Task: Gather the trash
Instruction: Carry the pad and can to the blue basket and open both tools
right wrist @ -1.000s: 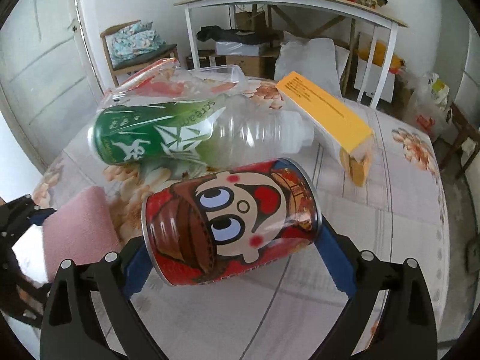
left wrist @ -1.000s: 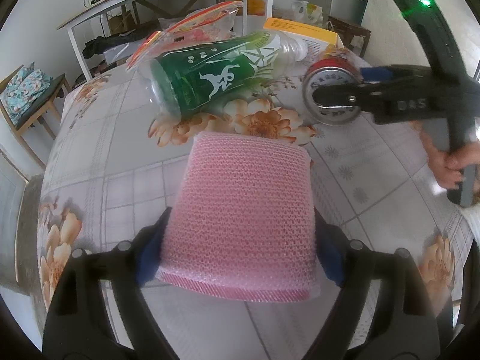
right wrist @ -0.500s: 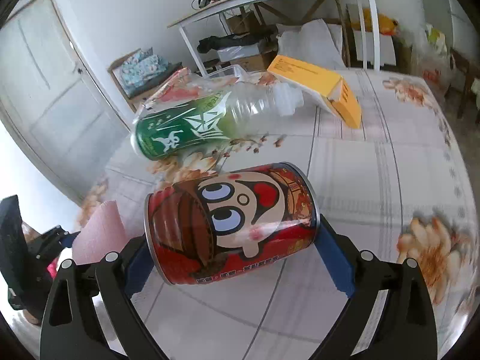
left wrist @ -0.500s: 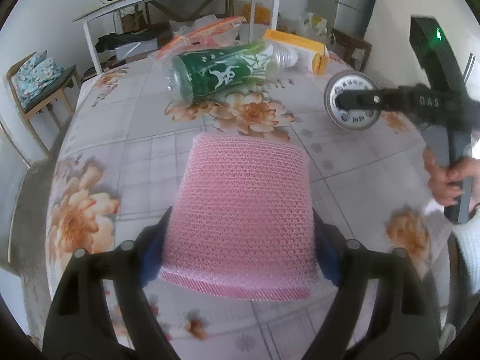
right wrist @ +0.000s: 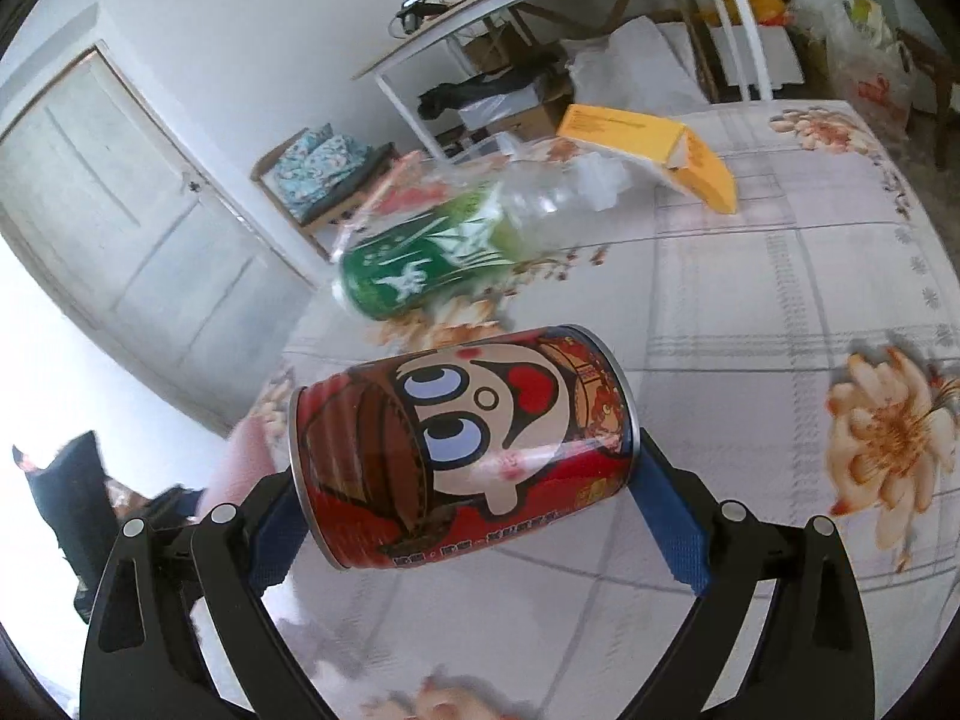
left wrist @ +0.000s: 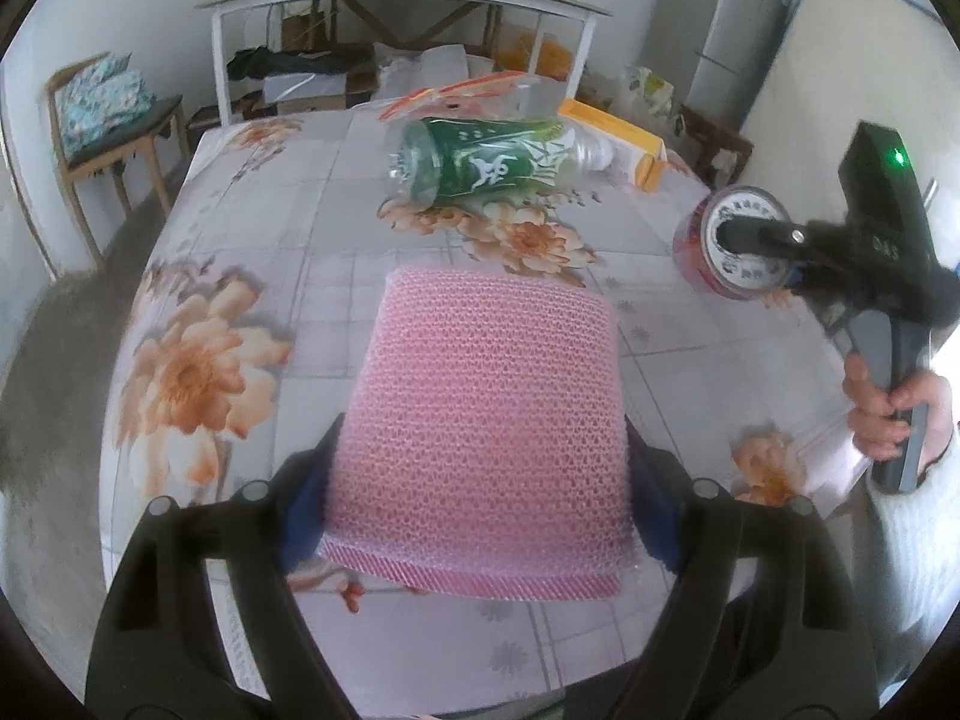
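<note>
A pink foam-mesh wrapper point(left wrist: 486, 420) is clamped sideways between the blue pads of my left gripper point(left wrist: 480, 492), lifted above the flowered tablecloth point(left wrist: 258, 252). My right gripper point(right wrist: 462, 498) is shut end to end on a red cartoon-face can point(right wrist: 462, 450), also clear of the table; the left wrist view shows that can's silver end point(left wrist: 744, 246) at the right with a hand point(left wrist: 888, 414) on the handle. A green-labelled plastic bottle point(left wrist: 498, 165) lies on its side further back, with a yellow carton point(left wrist: 618, 141) and a clear plastic bag point(left wrist: 474, 90) behind it.
A white-framed desk point(left wrist: 396, 0) with boxes under it stands behind the table. A wooden chair with a cushion point(left wrist: 108, 114) is at the left, a white door point(right wrist: 126, 210) further left. The table's near edge point(left wrist: 420, 702) runs below my left gripper.
Both grippers have pulled back and risen with their loads, so the bottle and carton look further away. The right wrist view has rolled, tilting the scene.
</note>
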A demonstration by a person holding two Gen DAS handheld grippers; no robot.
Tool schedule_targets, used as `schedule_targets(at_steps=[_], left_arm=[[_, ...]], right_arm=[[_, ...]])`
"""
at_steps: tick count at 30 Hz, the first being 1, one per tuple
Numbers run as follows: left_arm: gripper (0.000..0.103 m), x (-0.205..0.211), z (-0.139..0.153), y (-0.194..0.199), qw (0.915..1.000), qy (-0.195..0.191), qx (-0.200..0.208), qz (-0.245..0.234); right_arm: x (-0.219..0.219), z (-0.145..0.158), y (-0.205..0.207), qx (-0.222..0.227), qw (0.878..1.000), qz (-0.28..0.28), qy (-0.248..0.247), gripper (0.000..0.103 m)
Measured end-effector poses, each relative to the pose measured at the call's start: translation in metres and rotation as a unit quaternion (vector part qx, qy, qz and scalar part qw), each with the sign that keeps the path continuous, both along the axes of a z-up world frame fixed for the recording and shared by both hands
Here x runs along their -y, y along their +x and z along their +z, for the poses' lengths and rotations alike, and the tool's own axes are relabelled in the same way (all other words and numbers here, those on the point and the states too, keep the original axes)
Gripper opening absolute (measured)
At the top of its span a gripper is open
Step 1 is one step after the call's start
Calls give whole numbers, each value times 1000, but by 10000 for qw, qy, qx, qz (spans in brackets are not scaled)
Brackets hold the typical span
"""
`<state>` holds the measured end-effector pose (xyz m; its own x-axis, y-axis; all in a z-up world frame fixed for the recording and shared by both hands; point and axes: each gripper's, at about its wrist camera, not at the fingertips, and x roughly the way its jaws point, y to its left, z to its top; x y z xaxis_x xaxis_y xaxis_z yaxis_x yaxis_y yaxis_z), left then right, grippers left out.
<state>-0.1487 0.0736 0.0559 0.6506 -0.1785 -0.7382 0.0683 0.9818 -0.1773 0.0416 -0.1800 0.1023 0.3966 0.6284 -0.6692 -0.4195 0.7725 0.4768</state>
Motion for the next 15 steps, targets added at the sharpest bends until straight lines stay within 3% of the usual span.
schedule_targets(at_steps=[9, 12, 15], left_arm=[[78, -69, 23, -56, 9952, -297, 343, 870], [78, -114, 31, -98, 9855, -7, 514, 1620], [78, -156, 25, -130, 9745, -74, 442, 2200]], right_arm=[[-71, 17, -29, 17, 9961, 849, 242, 93], [-108, 21, -41, -35, 9909, 1275, 430, 93], [-150, 22, -54, -154, 9826, 1735, 645, 93]])
